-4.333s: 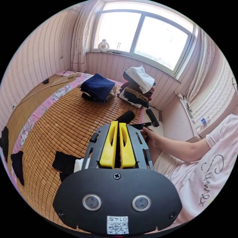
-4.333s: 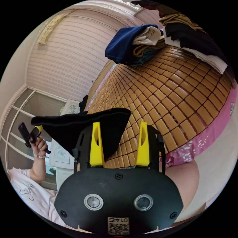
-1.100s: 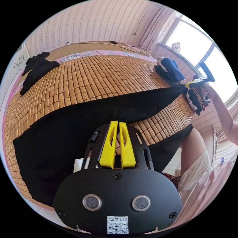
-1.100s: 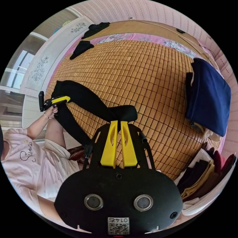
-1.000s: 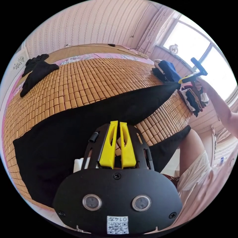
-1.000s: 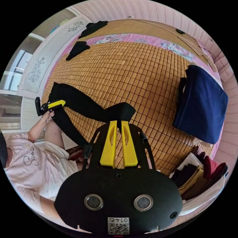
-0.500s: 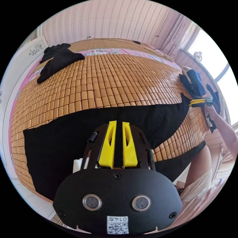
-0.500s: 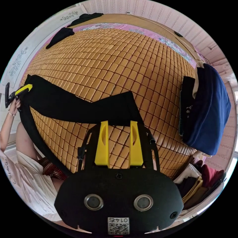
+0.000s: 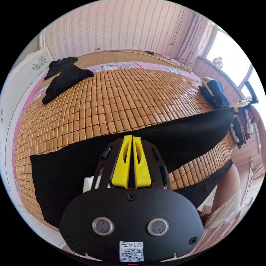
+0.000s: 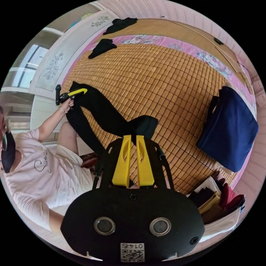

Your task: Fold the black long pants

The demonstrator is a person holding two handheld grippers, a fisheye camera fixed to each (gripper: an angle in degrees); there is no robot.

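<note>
pants: black long pants (image 9: 83, 163) stretched across the near edge of the bamboo mat (image 9: 110, 94); one part lies flat on the mat, one leg hangs off the edge by the person's leg.
left gripper (image 9: 131, 138): jaws closed, black cloth showing between them, so it looks clamped on the pants at one end; in the right gripper view it shows far off (image 10: 79, 91), at the pants' other end.
right gripper (image 10: 132, 137): jaws closed on a bunched fold of the pants; in the left gripper view it shows at the far tip of the cloth (image 9: 241, 104).
step, my read: pulling the pants taut between the two grips before laying them down to fold.
doing it well: keep tension even on both ends, lower both together so the cloth lands flat, bring the hanging leg up onto the mat, line up the legs before any crease.
risk: bunched grip on the right end may leave a wrinkle; smooth it after release.
count, grippers: 2.
count, pants in work: 1.
count, clothes stacks: 2, navy-topped stack (image 10: 230, 127) and mixed stack (image 10: 219, 199) beside it.
count, loose dark clothes (image 9: 63, 74) at far corner: 2 pieces.
</note>
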